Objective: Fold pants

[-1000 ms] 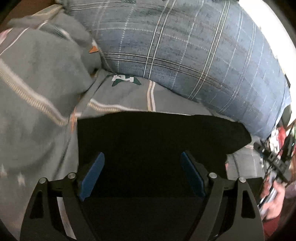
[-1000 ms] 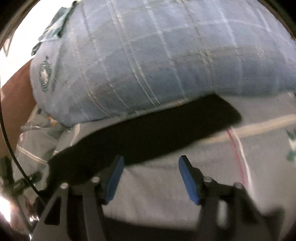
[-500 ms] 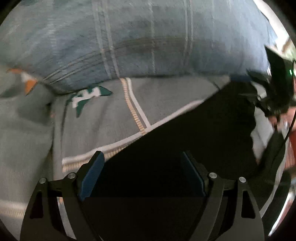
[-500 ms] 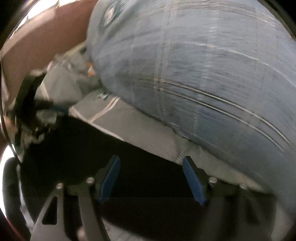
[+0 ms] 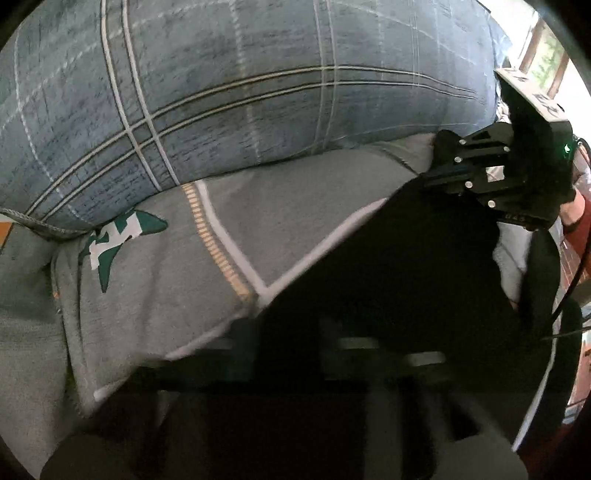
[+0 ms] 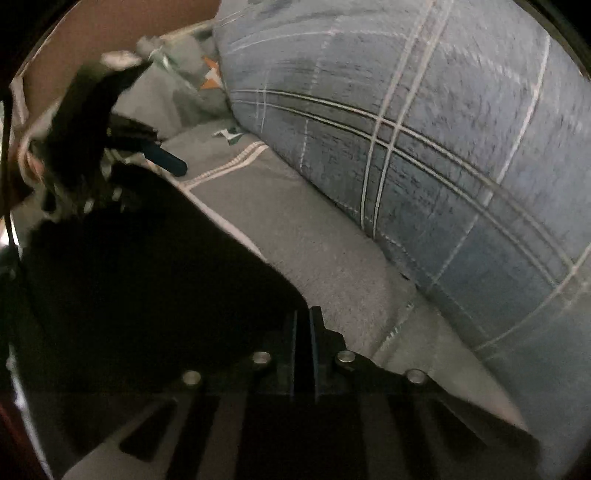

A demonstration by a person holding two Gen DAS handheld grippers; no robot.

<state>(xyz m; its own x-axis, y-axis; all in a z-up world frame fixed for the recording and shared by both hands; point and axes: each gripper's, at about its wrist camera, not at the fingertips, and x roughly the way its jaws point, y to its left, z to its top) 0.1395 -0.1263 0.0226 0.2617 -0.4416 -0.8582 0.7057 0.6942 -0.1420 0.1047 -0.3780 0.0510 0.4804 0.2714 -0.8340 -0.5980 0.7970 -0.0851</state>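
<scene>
Black pants (image 5: 388, 266) lie spread on a grey bedsheet (image 5: 295, 206), dark and without visible detail. In the left wrist view my left gripper (image 5: 288, 332) is blurred at the bottom, its fingers together on the pants' near edge. My right gripper (image 5: 476, 173) shows at the upper right of that view, at the pants' far corner. In the right wrist view the right gripper (image 6: 303, 321) has its jaws pressed together at the edge of the pants (image 6: 147, 277). The left gripper (image 6: 162, 157) appears at the upper left there, over the other end.
A big blue checked pillow (image 5: 258, 92) bulges over the sheet just behind the pants and fills the right of the right wrist view (image 6: 443, 129). A green and white print (image 5: 114, 240) marks the sheet. A brown headboard (image 6: 110, 29) stands behind.
Both grippers rolled and came down onto the pants' edge. Their blue pads, wide apart in the earlier frames, have come together on the black cloth.
</scene>
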